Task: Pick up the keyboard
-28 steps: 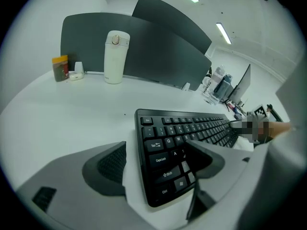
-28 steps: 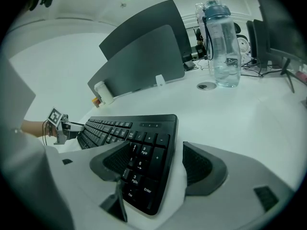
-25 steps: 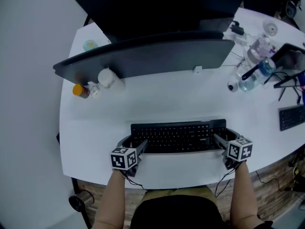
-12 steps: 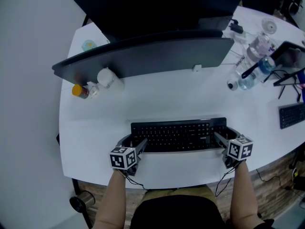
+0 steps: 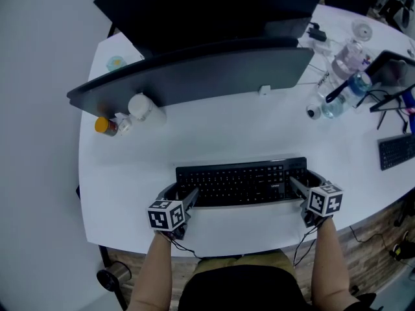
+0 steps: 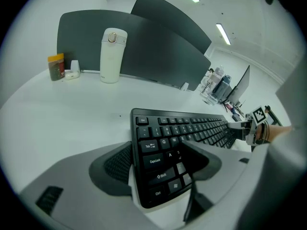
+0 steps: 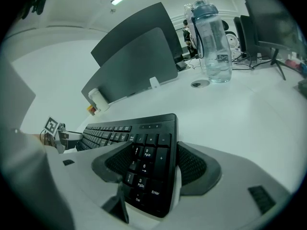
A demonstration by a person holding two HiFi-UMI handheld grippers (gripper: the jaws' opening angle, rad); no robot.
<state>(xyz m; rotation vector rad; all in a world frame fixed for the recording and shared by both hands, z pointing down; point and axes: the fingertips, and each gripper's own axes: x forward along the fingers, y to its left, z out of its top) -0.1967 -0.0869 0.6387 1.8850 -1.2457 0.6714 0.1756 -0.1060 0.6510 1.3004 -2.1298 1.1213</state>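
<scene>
Keyboard [image 5: 241,182], black, lies flat on the white table [image 5: 214,135] in the lower centre of the head view, long side parallel to the near table edge. Left gripper [image 5: 184,198] is at its left end and right gripper [image 5: 299,186] at its right end. Both come in angled down from the bottom of the frame, each with one of the person's forearms [image 5: 154,271] behind it. Left gripper view: jaws set wide and pinching the Ctrl/Shift corner. The left-hand pad [image 6: 114,163] sits against the short end edge, and the other jaw lies over the letter keys, centre-right of frame. Right gripper view: same hold, mirrored, on the number-pad end. The right-hand pad [image 7: 192,169] sits against the end edge, the other jaw over the number keys. Each gripper shows small in the other's view, at the far end of the keyboard. Beyond the keyboard a grey curved panel [image 5: 194,76] spans the upper middle of the head view. A white flask [image 5: 148,106] and an orange-capped jar [image 5: 104,126] stand in front of it at left. Clear water bottles [image 5: 347,63] upper right; a second keyboard [image 5: 395,151] at the right edge.
</scene>
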